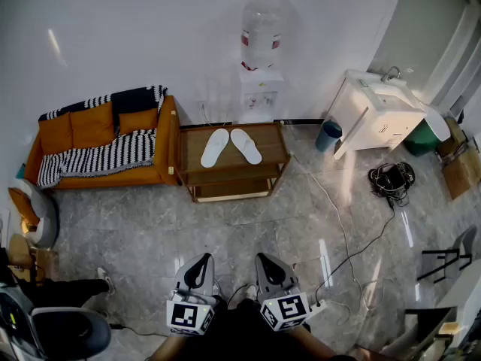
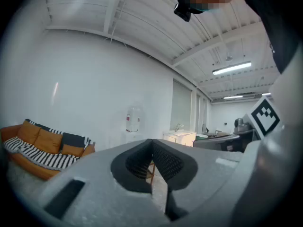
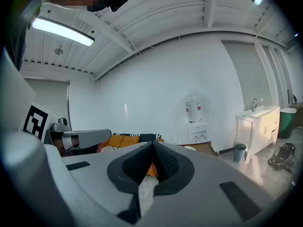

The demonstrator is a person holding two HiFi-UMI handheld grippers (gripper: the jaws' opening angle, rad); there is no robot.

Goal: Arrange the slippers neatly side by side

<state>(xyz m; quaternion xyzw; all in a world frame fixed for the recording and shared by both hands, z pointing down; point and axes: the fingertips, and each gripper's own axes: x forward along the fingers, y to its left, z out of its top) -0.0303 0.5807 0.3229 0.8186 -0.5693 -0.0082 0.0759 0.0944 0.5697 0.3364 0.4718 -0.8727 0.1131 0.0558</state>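
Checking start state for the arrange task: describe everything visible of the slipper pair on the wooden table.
Two flat white slippers, soft-looking, lie on the top of the wooden table. In the head view the left-hand slipper and right-hand slipper form a narrow V: ends towards the wall close together, nearer ends splayed apart, so not parallel. Whether the close ends touch, and which end is the toe, is too small to tell. Only the tabletop touches them.

A: Lower left, head view: whose leg?
B: Dunno, frame edge cuts the rest off. Office chair too, only partly in.
A: Table in left gripper view?
B: Mostly hidden behind the left gripper; just a sliver shows, centre-bottom.
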